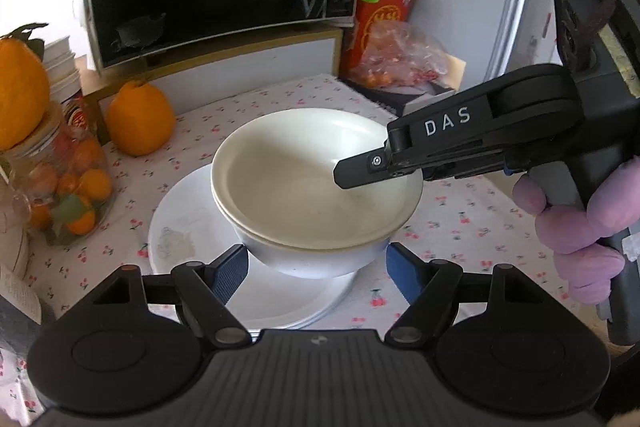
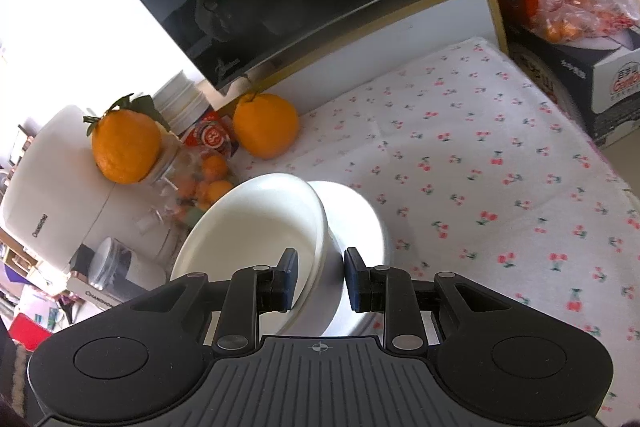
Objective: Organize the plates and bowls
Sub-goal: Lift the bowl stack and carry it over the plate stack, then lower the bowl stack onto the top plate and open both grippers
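Straddling the rim of the nested white ceramic bowls [image 2: 256, 231], the right gripper [image 2: 320, 277] was clamped; the left gripper [image 1: 316, 269] was held open nearby.

We see a table under a white cloth [image 1: 460, 223] printed with small red cherries. At its centre lies a white plate [image 1: 180, 227]. At ten o'clock from the plate an orange [image 1: 140, 119] sits on the cloth, and at nine o'clock stands a glass jar [image 1: 68, 187] of small oranges. At one o'clock rests a black box [image 2: 580, 75]; at twelve, a low white cabinet [image 1: 240, 67].
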`<action>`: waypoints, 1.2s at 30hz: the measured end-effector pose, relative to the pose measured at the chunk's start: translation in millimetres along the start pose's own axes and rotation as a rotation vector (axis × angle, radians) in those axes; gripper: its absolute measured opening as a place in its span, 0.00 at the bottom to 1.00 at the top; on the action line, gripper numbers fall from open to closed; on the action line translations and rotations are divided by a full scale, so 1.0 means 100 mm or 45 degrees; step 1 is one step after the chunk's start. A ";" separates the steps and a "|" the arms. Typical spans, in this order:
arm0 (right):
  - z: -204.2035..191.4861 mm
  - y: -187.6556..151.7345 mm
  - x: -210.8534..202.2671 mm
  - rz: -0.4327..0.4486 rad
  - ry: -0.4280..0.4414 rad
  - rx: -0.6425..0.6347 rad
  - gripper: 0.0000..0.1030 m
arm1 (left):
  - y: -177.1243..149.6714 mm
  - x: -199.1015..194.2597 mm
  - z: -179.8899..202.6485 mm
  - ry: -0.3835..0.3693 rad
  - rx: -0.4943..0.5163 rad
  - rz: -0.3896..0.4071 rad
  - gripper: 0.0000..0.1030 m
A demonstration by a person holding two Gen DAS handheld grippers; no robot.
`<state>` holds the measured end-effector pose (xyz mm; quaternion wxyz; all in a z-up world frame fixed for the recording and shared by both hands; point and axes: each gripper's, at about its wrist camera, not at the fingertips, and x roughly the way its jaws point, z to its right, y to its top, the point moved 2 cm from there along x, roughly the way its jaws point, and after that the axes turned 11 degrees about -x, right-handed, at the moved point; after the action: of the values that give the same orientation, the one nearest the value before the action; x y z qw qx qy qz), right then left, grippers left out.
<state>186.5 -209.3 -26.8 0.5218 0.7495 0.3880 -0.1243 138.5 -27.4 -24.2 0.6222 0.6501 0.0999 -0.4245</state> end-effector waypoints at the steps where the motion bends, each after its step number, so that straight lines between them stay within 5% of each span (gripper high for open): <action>1: -0.01 0.01 0.04 0.000 0.003 0.001 0.24 | 0.00 0.01 -0.03 0.001 -0.004 0.001 0.70; 30: -0.17 -0.12 0.54 -0.001 -0.087 0.028 0.27 | -0.08 0.36 -0.25 0.179 0.024 -0.061 0.74; 36: -0.15 -0.14 0.56 -0.022 -0.113 0.025 0.27 | -0.09 0.38 -0.19 0.200 0.071 -0.059 0.83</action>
<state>210.2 -168.7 -63.0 0.5299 0.7450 0.3698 -0.1659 164.3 -23.8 -59.5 0.5842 0.6961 0.1515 -0.3889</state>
